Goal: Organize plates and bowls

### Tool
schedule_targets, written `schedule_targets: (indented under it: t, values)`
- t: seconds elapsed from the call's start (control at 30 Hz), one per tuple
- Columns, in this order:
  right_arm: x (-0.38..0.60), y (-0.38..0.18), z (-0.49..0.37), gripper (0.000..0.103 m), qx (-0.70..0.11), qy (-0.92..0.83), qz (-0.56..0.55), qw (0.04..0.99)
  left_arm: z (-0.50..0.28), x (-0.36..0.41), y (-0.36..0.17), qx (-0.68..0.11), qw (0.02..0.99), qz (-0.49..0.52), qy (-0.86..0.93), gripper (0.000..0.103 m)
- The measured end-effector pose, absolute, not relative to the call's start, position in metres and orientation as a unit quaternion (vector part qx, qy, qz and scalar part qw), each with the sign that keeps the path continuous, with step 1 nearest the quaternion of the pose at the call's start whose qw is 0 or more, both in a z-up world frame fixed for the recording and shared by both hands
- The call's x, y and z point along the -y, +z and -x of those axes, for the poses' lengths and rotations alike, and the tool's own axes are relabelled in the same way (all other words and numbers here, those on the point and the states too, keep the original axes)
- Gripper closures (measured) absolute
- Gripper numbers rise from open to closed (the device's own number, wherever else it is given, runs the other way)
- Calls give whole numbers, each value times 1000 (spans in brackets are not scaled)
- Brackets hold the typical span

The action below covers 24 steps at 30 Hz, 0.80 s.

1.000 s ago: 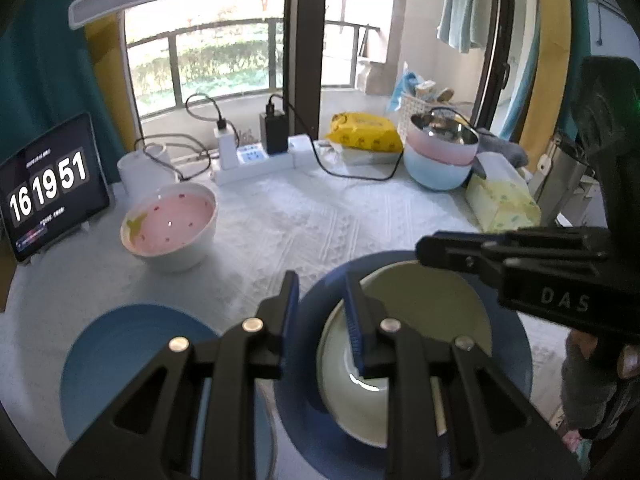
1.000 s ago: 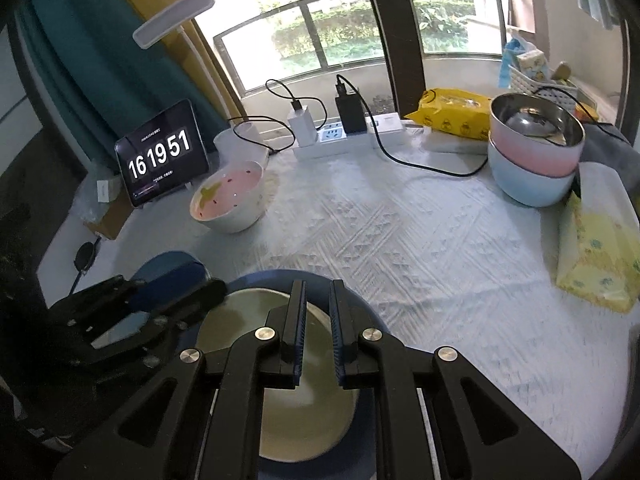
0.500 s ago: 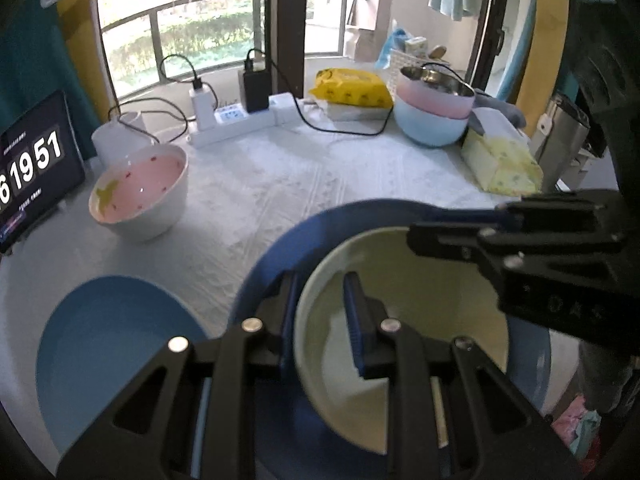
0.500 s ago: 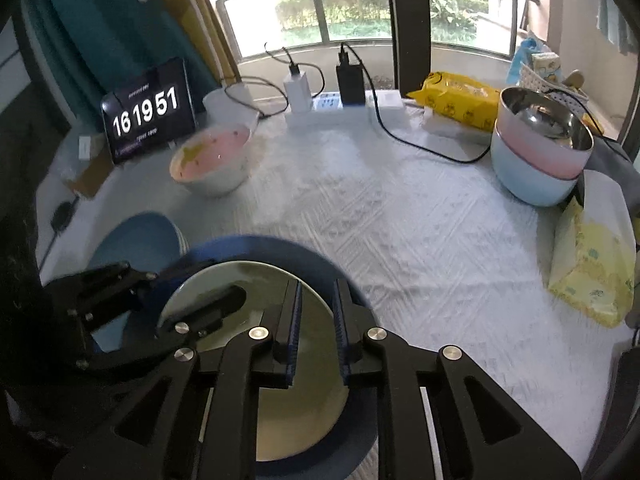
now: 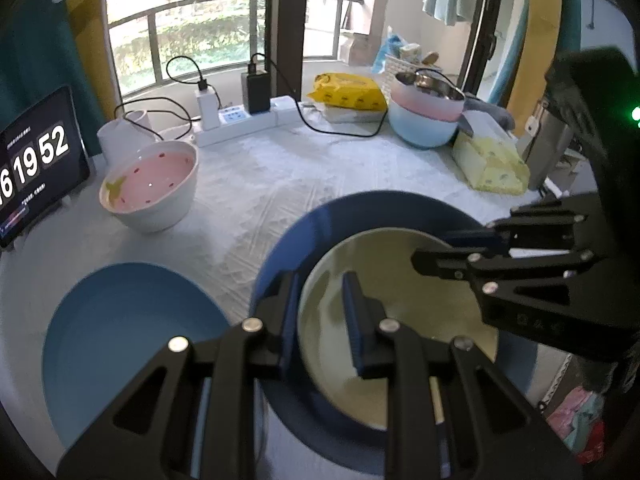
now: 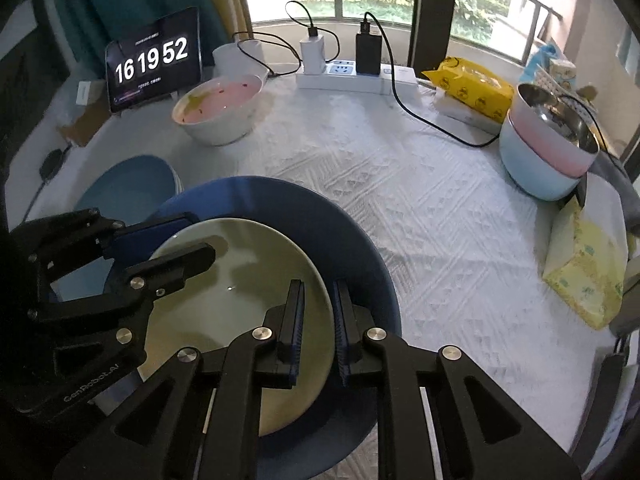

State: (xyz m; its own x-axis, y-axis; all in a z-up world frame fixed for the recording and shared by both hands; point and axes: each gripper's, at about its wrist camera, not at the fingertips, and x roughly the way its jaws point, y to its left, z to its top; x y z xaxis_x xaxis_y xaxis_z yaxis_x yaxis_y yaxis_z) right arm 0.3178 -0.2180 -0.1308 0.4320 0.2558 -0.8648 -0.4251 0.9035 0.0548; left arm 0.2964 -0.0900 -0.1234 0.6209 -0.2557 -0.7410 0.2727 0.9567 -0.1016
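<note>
A pale green plate [image 5: 400, 280] [image 6: 240, 264] sits inside a dark blue plate [image 5: 320, 220] [image 6: 320, 216]. My left gripper [image 5: 320, 308] is shut on the left rims of both plates. My right gripper [image 6: 318, 320] is shut on their right rims. Both plates are held above the table. A light blue plate [image 5: 128, 328] [image 6: 128, 188] lies on the table to the left. A pink-lined white bowl [image 5: 152, 184] [image 6: 220, 112] stands further back left. Stacked bowls [image 5: 424, 116] [image 6: 548, 148], steel in pink in light blue, stand at the back right.
A tablet clock [image 6: 154, 64] stands at the back left. A power strip with chargers [image 6: 340, 72], a yellow packet [image 6: 468, 88] and a tissue pack [image 6: 588, 264] line the back and right. A white cloth [image 6: 420, 208] covers the table.
Both grippers have lifted the two nested plates off the table and carried them slightly left, towards the light blue plate.
</note>
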Motion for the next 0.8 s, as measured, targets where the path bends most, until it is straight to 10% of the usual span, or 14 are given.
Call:
schedule_targets:
  t: [0.8]
  values:
    - [190, -66, -305, 81, -427, 207, 73, 877, -285, 38, -76, -363, 925, 39, -102, 62]
